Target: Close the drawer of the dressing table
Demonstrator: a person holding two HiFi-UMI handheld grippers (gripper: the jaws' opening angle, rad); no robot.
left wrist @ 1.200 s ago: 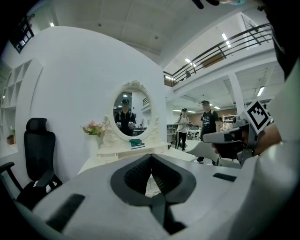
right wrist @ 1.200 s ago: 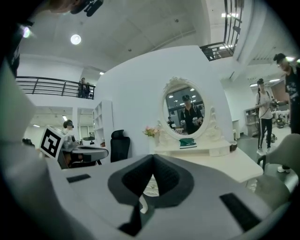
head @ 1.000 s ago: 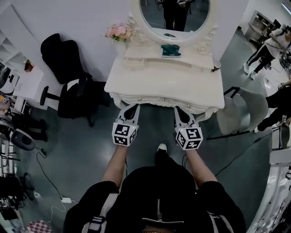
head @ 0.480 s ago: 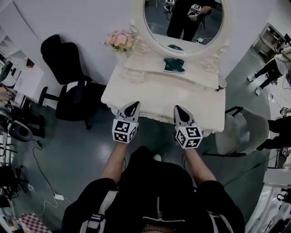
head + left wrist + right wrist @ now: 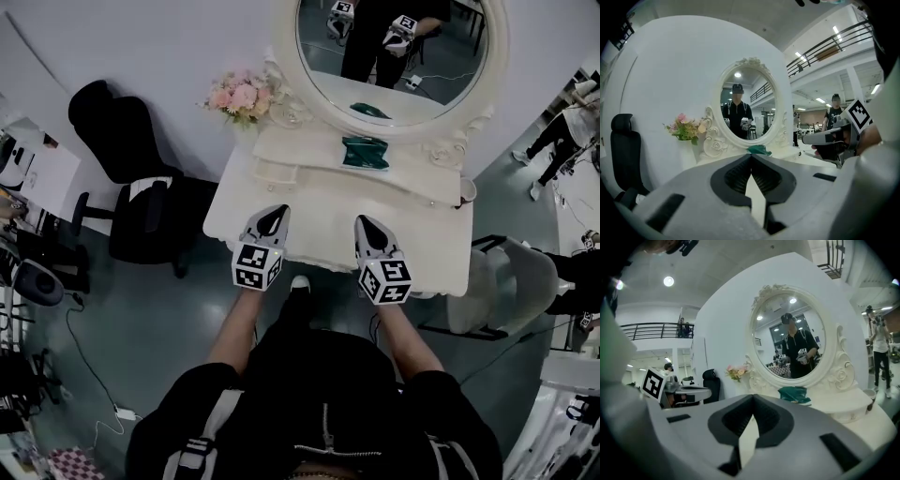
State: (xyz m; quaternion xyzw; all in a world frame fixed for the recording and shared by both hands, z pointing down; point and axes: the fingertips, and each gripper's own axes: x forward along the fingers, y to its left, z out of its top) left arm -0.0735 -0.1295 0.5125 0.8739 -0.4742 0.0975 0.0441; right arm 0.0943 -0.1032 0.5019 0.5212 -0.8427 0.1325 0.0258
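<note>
The white dressing table (image 5: 323, 192) stands against the wall under its oval mirror (image 5: 403, 47). Its drawer fronts are hidden below the front edge of the top in the head view. My left gripper (image 5: 273, 215) and right gripper (image 5: 362, 224) are side by side over the front part of the tabletop and point at the mirror. Both are shut with nothing between the jaws. In the left gripper view the left gripper (image 5: 751, 157) shows its tips meeting. In the right gripper view the right gripper (image 5: 753, 397) does the same. No drawer shows in either gripper view.
A raised shelf holds a green item (image 5: 364, 152), with pink flowers (image 5: 239, 96) at its left and a cup (image 5: 466, 192) at the right. A black office chair (image 5: 131, 187) stands left of the table, a white chair (image 5: 511, 281) to its right. People (image 5: 562, 141) stand far right.
Both grippers have moved forward from the table's front, where the drawer fronts showed, to above the tabletop. The person has stepped closer. The jaws stayed shut.
</note>
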